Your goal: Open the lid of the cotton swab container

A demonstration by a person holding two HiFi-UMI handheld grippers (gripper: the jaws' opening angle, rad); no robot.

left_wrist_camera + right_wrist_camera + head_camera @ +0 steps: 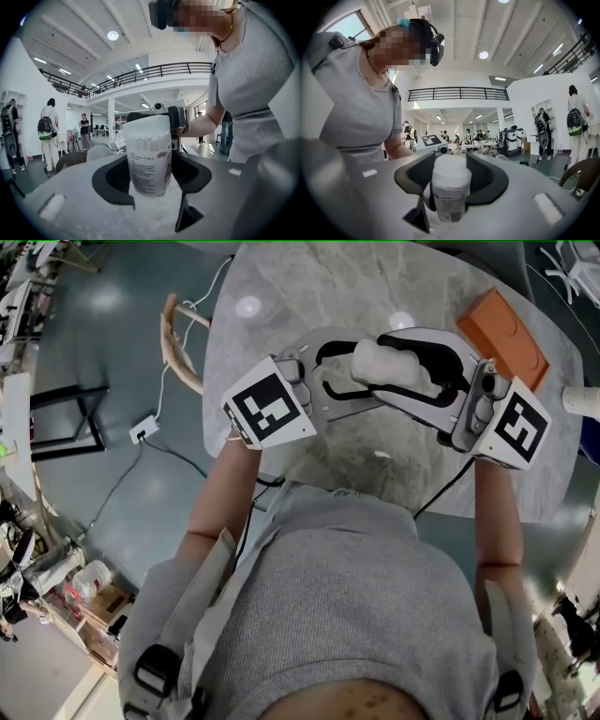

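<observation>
The cotton swab container is a white tub with a printed label and a white lid, held upright above the marble table between both grippers. My left gripper comes in from the left, and its jaws are shut on the labelled body. My right gripper faces it from the right, with its jaws closed around the lid. In the left gripper view the right gripper shows just behind the tub's top. Swab heads show through the wall under the lid.
An orange-brown box lies on the table's far right. A wooden chair back stands at the table's left edge. A white power strip and cables lie on the floor. People stand in the hall behind.
</observation>
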